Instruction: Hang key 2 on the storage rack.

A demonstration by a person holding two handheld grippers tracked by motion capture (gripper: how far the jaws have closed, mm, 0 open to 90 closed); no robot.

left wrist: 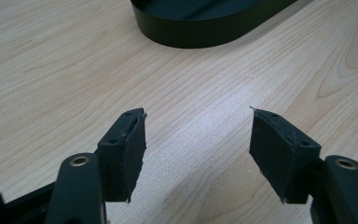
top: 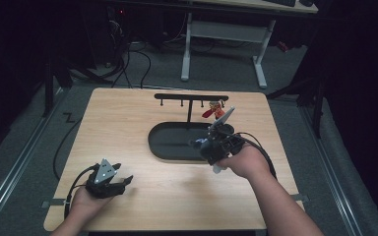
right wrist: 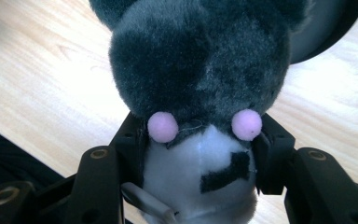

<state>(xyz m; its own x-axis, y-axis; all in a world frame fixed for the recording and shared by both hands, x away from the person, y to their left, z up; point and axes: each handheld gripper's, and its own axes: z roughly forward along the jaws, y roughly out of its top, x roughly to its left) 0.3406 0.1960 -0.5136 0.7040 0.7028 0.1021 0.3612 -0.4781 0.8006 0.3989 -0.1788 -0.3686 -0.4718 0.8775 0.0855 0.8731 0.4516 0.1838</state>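
Observation:
A plush toy point(right wrist: 200, 70), dark grey with a white part and two pink dots, is clamped between the pads of my right gripper point(right wrist: 200, 154). In the high view this right gripper point(top: 207, 147) hangs above the right end of a black oval tray point(top: 165, 145), with the plush toy point(top: 202, 144) in its jaws. A black hanging rack point(top: 191, 97) rises from the tray, and a small red and yellow figure point(top: 212, 110) hangs at its right end. My left gripper point(top: 123, 183) rests at the table's front left, open, with bare wood between its pads point(left wrist: 130, 149).
The wooden table point(top: 128, 123) has bare room left of and in front of the tray. The tray wall point(left wrist: 200, 35) lies ahead of the left gripper. Behind the table stand a white desk frame point(top: 187, 49) and floor cables point(top: 128, 69).

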